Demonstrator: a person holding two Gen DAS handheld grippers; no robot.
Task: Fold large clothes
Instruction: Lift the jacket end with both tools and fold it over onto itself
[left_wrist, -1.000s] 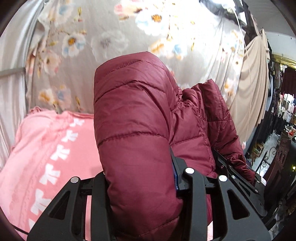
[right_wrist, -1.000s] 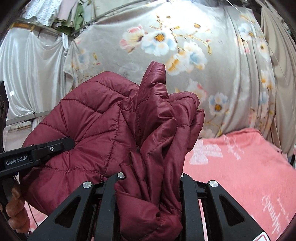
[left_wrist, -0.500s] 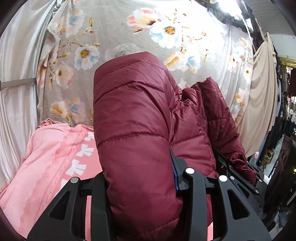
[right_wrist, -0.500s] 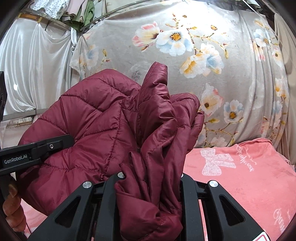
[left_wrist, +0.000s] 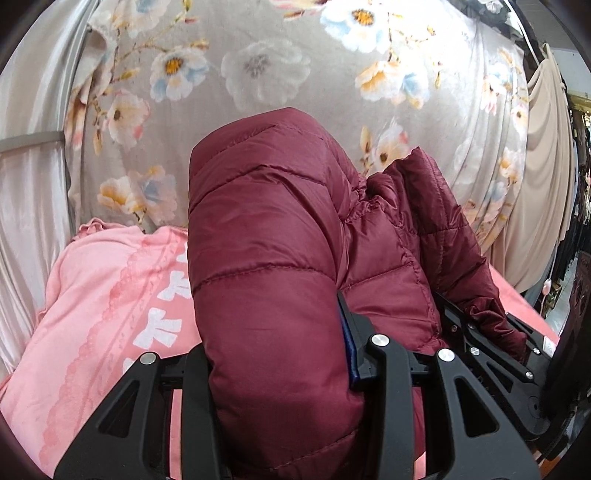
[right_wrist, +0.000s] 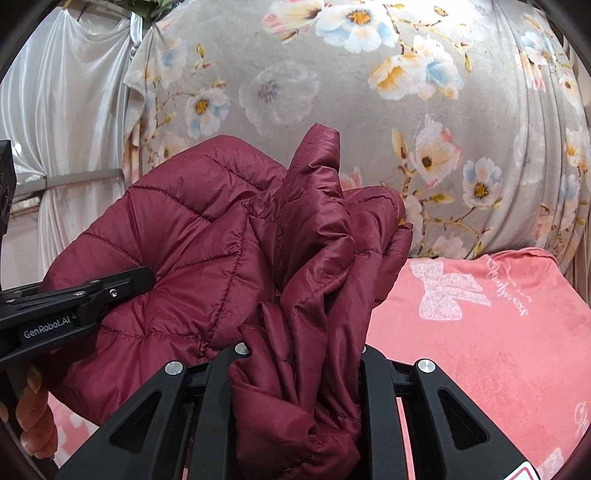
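A dark red quilted puffer jacket (left_wrist: 266, 258) fills the middle of both views and is held up above a pink blanket (left_wrist: 96, 295). My left gripper (left_wrist: 280, 369) is shut on a thick padded fold of it. My right gripper (right_wrist: 295, 373) is shut on a bunched, crumpled part of the jacket (right_wrist: 317, 280). The left gripper's body (right_wrist: 66, 310) shows at the left of the right wrist view, pressed into the jacket, with the person's fingers below it. The right gripper's body (left_wrist: 491, 343) shows at the lower right of the left wrist view. The fingertips are buried in fabric.
The pink blanket with white bow prints (right_wrist: 480, 332) covers the surface below. A grey floral sheet (right_wrist: 332, 92) hangs close behind. White satin drapes (right_wrist: 62, 103) hang at the left, a beige cloth (left_wrist: 543, 177) and dark shop clutter at the right.
Both grippers keep their hold on the jacket. The views have tilted and shifted: the floral sheet and pink blanket have slid in frame, and more of the pink blanket shows now than half a second ago.
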